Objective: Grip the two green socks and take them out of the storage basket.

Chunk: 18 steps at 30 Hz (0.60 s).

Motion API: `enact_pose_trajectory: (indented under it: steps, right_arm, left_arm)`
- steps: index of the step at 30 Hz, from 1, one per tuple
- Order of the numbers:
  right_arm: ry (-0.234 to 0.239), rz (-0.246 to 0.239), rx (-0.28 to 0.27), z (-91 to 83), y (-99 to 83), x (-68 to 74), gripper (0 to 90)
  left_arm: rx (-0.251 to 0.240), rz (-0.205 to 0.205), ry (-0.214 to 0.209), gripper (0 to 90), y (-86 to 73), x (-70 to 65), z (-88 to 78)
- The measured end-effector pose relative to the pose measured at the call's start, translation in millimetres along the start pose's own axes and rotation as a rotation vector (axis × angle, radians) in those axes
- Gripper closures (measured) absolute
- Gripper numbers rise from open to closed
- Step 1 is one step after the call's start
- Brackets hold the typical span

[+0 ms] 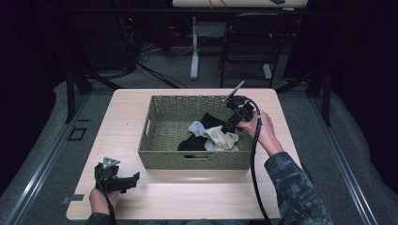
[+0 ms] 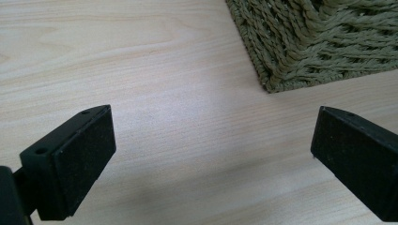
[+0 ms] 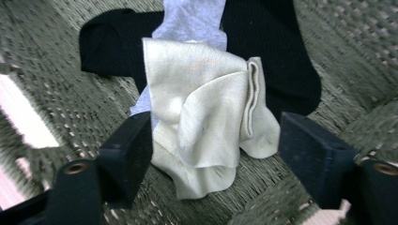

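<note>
Your right gripper (image 3: 213,154), jaws apart, straddles the cream sock (image 3: 206,122) near the basket's (image 1: 164,140) right wall; lower squarely, pinching it alone. Left gripper (image 1: 123,182) idles open at the table's (image 1: 197,197) near-left corner.

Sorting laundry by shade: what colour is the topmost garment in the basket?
Cream, clearest in the right gripper view.
</note>
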State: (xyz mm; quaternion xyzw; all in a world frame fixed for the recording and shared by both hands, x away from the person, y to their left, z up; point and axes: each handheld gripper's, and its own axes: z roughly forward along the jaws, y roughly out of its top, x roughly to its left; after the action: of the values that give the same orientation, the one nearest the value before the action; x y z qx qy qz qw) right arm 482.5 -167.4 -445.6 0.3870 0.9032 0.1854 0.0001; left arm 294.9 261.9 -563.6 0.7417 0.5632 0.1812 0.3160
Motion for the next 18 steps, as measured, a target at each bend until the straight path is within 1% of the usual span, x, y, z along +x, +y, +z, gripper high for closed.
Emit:
enact_pose_trajectory:
  steps: [1, 2, 3, 4, 5, 6, 7, 8, 9, 10, 11, 12, 13, 14, 15, 17, 18]
  right_arm:
    - [-0.01, -0.009, 0.028, 3.8, 1.7, 0.1, 31.3]
    - [-0.01, 0.0, 0.041, 6.9, 2.8, 1.2, 33.8]
    - [-0.014, -0.005, 0.046, 9.5, 3.5, 1.2, 35.4]
    - [-0.011, 0.003, 0.066, 12.6, 4.3, 2.3, 36.2]
    - [-0.013, 0.008, 0.081, 18.2, 4.8, 3.6, 38.9]
    - [-0.013, 0.008, 0.081, 18.2, 4.8, 3.6, 38.9]
    - [-0.015, 0.011, 0.105, 21.1, 5.2, 3.7, 40.9]
    - [-0.021, 0.01, 0.112, 27.6, 5.0, 3.8, 44.6]
    - [-0.016, 0.017, 0.127, 29.1, 5.2, 4.0, 46.5]
    - [-0.018, 0.02, 0.135, 31.5, 4.8, 3.9, 48.9]
    - [-0.032, 0.019, 0.144, 32.8, 4.7, 3.7, 51.7]
    - [-0.037, 0.017, 0.135, 34.7, 4.1, 3.0, 54.2]
    - [-0.035, 0.03, 0.143, 36.8, 3.7, 2.8, 54.4]
    - [-0.037, 0.028, 0.155, 37.6, 3.7, 2.0, 54.9]
    - [-0.036, 0.047, 0.151, 40.2, 2.6, 1.9, 55.9]
    - [-0.042, 0.057, 0.159, 42.7, 1.2, 0.9, 57.0]
    - [-0.034, 0.049, 0.166, 43.3, 1.1, -0.5, 57.2]
  left_arm:
    - [-0.003, 0.0, 0.004, 0.2, -0.1, -0.3, 0.4]
    - [-0.003, 0.001, 0.003, 0.2, -0.1, -0.4, 0.3]
    - [-0.005, 0.002, 0.003, 0.2, 0.0, -0.4, 0.4]
    - [-0.006, 0.003, 0.001, 0.2, 0.1, -0.4, 0.3]
    - [-0.006, 0.003, 0.001, 0.2, 0.1, -0.4, 0.3]
    - [-0.006, 0.003, 0.002, 0.2, 0.1, -0.3, 0.1]
    - [-0.004, 0.004, -0.002, 0.2, 0.3, 0.0, -0.3]
    - [-0.004, 0.003, -0.002, 0.2, 0.3, 0.1, -0.3]
    - [-0.005, 0.001, -0.002, 0.2, 0.2, 0.1, -0.3]
    - [-0.005, 0.001, -0.001, 0.2, 0.2, 0.2, -0.3]
    - [-0.005, 0.0, -0.001, 0.2, 0.2, 0.2, -0.3]
    - [-0.006, 0.001, -0.002, 0.2, 0.3, 0.2, -0.3]
    - [-0.006, 0.002, -0.002, 0.2, 0.3, 0.1, -0.3]
    - [-0.006, 0.002, -0.002, 0.2, 0.3, 0.1, -0.2]
    - [-0.006, 0.001, -0.002, 0.2, 0.3, 0.1, -0.2]
    - [-0.004, -0.001, -0.002, 0.2, 0.3, 0.2, -0.5]
    - [-0.004, -0.001, -0.001, 0.2, 0.3, 0.3, -0.6]
